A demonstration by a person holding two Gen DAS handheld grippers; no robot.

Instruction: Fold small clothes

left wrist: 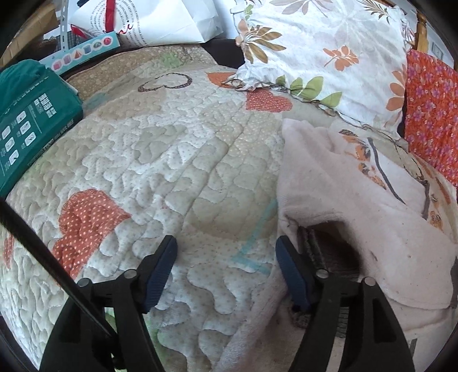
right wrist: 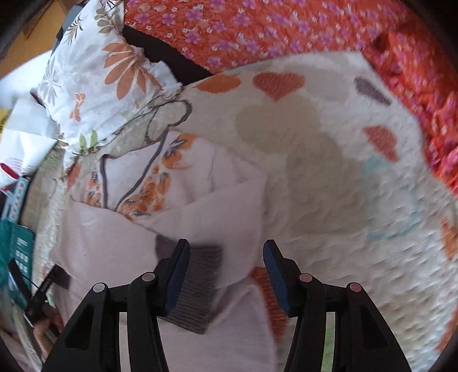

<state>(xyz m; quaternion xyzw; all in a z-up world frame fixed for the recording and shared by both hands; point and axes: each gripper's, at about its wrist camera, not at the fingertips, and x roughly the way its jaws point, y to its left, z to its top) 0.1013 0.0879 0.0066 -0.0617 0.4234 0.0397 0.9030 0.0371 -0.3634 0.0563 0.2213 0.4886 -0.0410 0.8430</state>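
A small pale pink garment with an orange flower print and grey trim lies partly folded on a quilted bedspread. It also shows in the right wrist view, with a grey ribbed cuff lying on it. My left gripper is open and empty, its right finger at the garment's left edge. My right gripper is open and empty just above the garment, with the cuff by its left finger.
A floral pillow lies at the head of the bed, also seen in the right wrist view. An orange flowered cloth runs along the far side. A green package and white bags sit on the left.
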